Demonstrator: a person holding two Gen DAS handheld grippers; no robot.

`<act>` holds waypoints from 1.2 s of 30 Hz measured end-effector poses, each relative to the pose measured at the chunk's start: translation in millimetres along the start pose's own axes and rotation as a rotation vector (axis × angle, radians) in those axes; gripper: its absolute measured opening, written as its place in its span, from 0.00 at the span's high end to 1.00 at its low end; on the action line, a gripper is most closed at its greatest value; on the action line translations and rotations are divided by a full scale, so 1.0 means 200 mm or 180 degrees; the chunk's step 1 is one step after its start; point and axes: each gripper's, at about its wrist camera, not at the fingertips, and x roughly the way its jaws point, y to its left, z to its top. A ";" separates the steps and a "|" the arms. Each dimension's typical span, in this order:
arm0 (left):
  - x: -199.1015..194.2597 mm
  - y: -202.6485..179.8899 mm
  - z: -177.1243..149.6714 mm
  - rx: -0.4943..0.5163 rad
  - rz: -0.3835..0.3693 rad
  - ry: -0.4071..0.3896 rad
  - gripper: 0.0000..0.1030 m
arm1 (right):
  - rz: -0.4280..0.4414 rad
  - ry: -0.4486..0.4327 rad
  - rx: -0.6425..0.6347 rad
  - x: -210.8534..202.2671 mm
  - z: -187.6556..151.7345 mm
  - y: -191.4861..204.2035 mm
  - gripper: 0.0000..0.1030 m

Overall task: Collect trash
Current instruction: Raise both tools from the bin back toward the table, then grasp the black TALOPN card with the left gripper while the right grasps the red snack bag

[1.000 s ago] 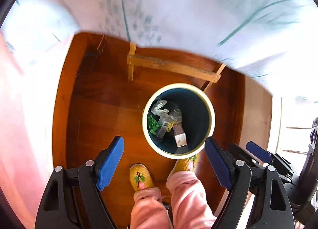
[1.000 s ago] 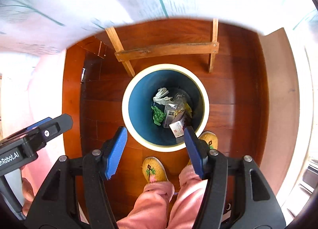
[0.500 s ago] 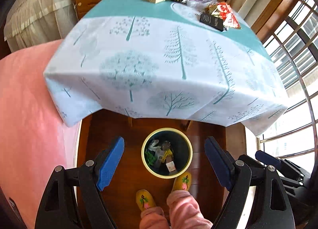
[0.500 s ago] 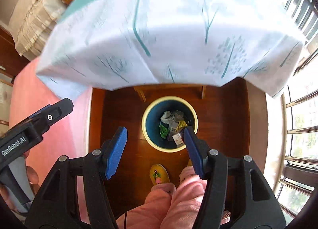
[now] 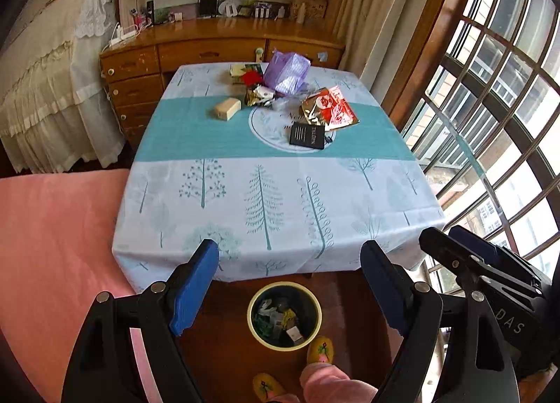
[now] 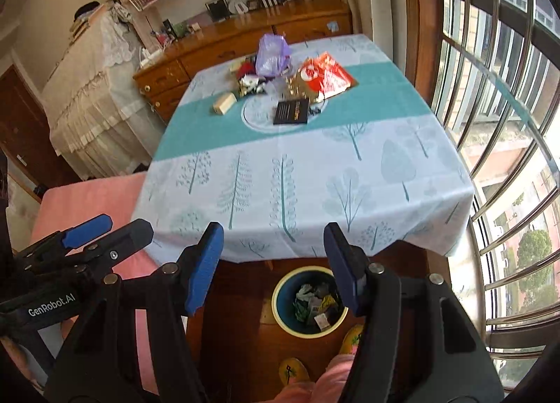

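Listing what I see from both wrist cameras: my left gripper point(image 5: 288, 284) hangs above the near edge of the bench point(image 5: 273, 193), jaws spread wide, nothing between them; my right gripper point(image 6: 273, 263) sits beside it, jaws also parted and empty, somewhat less wide. Item one, the trash bin point(image 5: 284, 315), a round pail with a pale yellow rim and dark blue inside, stands on the wooden floor point(image 5: 224, 350) just below the bench's front edge, next to my yellow slippers point(image 5: 320, 350). It holds crumpled wrappers, a green scrap and a small white box. Item two, the remaining trash on the bench, gathered at the far half on a tree-patterned cloth: a black booklet point(image 5: 307, 136) on the round emblem, a red and gold foil packet point(image 5: 330, 109) touching its far right corner, a purple plastic bag point(image 5: 287, 72) standing behind that, a small crumpled foil wrapper point(image 5: 259, 96) beside the bag, and a beige box point(image 5: 227, 109) apart to the left. Item three, surroundings: a pink bed cover point(image 5: 52, 245) left of the bench, a wooden dresser point(image 5: 140, 67) behind it, a barred window point(image 6: 507, 123) on the right.
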 end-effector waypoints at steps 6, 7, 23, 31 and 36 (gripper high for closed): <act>-0.11 -0.02 0.17 0.0067 0.0048 -0.0069 0.18 | 0.0011 -0.0337 0.0133 -0.17 0.14 -0.04 0.45; -0.10 -0.03 0.20 0.0085 0.0065 -0.0075 0.18 | 0.0006 -0.0370 0.0155 -0.18 0.16 -0.05 0.45; 0.71 -0.12 0.63 -0.0301 0.0072 0.0393 0.18 | 0.0101 -0.0212 0.0053 0.33 0.67 -0.47 0.45; 1.40 -0.19 0.92 -0.0727 0.0286 0.0803 0.18 | 0.0221 0.0248 -0.0122 0.93 1.09 -0.83 0.45; 1.71 -0.14 1.00 -0.0944 0.0329 0.1035 0.18 | 0.0300 0.0524 -0.0252 1.29 1.27 -1.00 0.45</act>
